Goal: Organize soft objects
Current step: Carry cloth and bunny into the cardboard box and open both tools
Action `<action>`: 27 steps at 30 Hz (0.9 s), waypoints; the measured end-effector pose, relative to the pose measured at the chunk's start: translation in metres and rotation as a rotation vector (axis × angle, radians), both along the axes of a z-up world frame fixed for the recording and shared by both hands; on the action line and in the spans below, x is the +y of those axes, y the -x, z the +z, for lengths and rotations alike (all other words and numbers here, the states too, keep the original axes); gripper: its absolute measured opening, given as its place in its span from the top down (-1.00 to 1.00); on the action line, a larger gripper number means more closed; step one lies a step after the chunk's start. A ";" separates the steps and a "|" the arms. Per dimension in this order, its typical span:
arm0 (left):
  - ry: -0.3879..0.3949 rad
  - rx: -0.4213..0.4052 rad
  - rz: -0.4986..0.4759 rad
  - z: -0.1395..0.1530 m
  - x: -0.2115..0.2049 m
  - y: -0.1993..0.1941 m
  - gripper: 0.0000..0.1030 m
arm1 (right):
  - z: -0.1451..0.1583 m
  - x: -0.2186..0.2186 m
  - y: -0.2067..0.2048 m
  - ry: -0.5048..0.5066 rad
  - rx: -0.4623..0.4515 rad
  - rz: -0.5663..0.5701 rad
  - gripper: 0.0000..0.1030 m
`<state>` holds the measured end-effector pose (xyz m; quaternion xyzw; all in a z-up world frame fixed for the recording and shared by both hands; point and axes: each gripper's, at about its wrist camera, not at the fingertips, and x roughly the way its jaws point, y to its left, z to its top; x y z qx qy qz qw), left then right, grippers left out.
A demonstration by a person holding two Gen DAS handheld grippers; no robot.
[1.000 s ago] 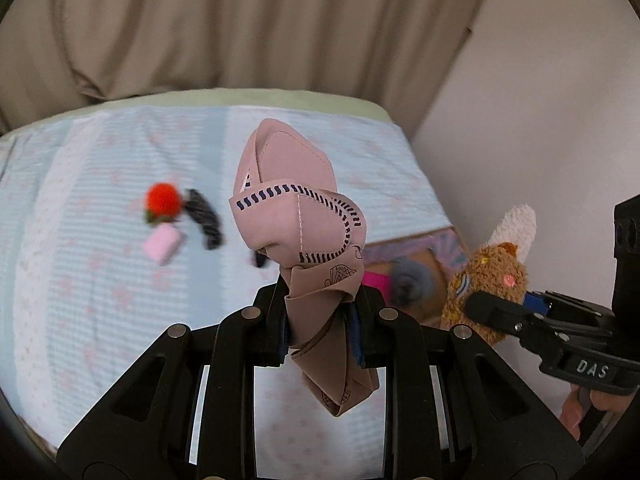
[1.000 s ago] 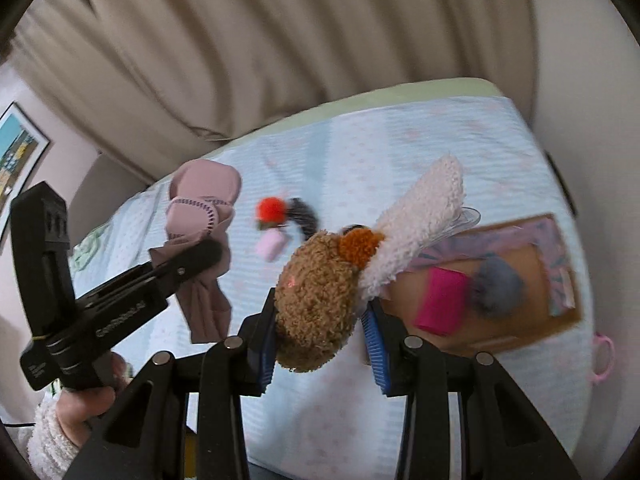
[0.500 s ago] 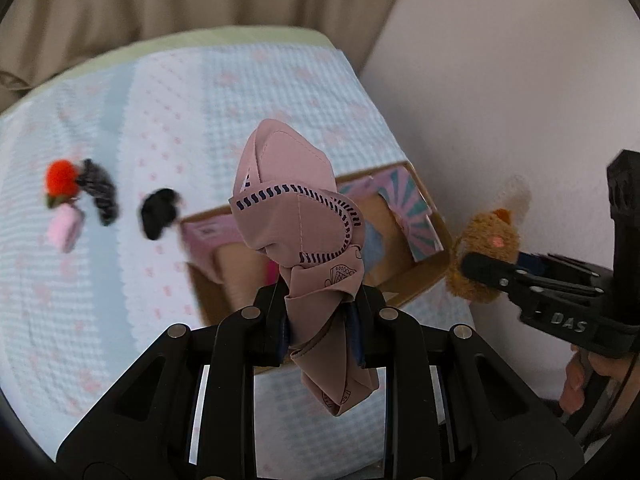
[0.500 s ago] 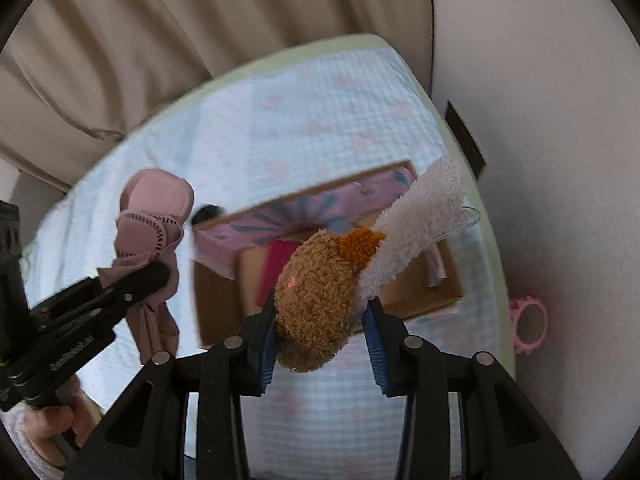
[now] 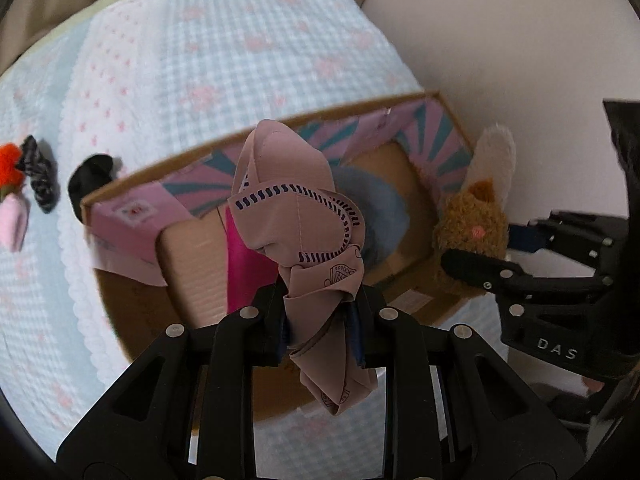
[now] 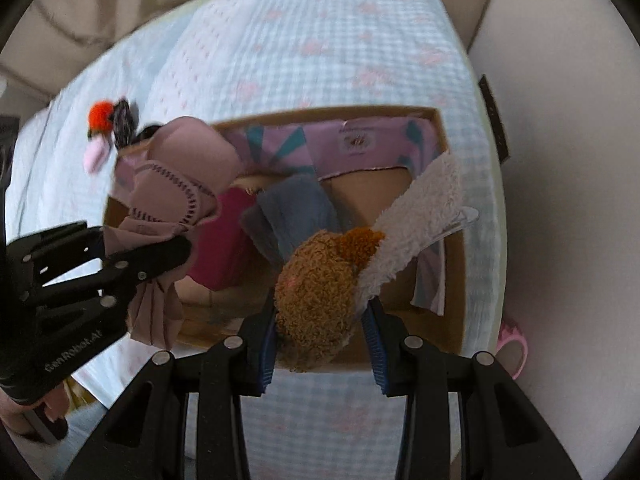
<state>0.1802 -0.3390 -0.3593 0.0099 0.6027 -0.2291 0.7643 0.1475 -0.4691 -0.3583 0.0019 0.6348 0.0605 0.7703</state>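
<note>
My left gripper is shut on a folded dusty-pink cloth with dark stitching and holds it above the left part of an open cardboard box. My right gripper is shut on a brown plush toy with a white fuzzy ear, above the box's near right side. The box holds a magenta item and a grey-blue fluffy item. Each gripper shows in the other's view: the left one with the cloth, the right one with the plush.
The box sits on a bed with a light blue checked cover. Left of the box lie an orange pompom, a dark patterned scrunchie, a black item and a pale pink item. A wall is right of the bed; a pink ring lies below.
Both grippers have moved right and down toward the box with their items still held. The box now fills the middle of both views.
</note>
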 end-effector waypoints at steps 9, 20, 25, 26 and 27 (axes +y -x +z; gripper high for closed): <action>-0.030 -0.030 0.017 -0.004 0.003 0.005 -0.99 | -0.007 0.004 -0.001 0.085 -0.009 0.103 -0.44; 0.000 -0.042 0.097 0.010 0.043 0.008 -0.99 | 0.004 -0.008 0.011 0.022 -0.060 0.014 -0.98; 0.001 -0.080 0.090 0.028 0.047 0.014 -0.99 | 0.020 -0.002 0.018 0.003 -0.094 -0.010 -0.98; 0.002 -0.090 0.089 0.033 0.049 0.016 -0.99 | 0.024 0.000 0.019 0.006 -0.100 -0.014 -0.98; 0.004 -0.103 0.089 0.040 0.052 0.019 -0.99 | 0.028 0.002 0.020 0.008 -0.109 -0.018 -0.98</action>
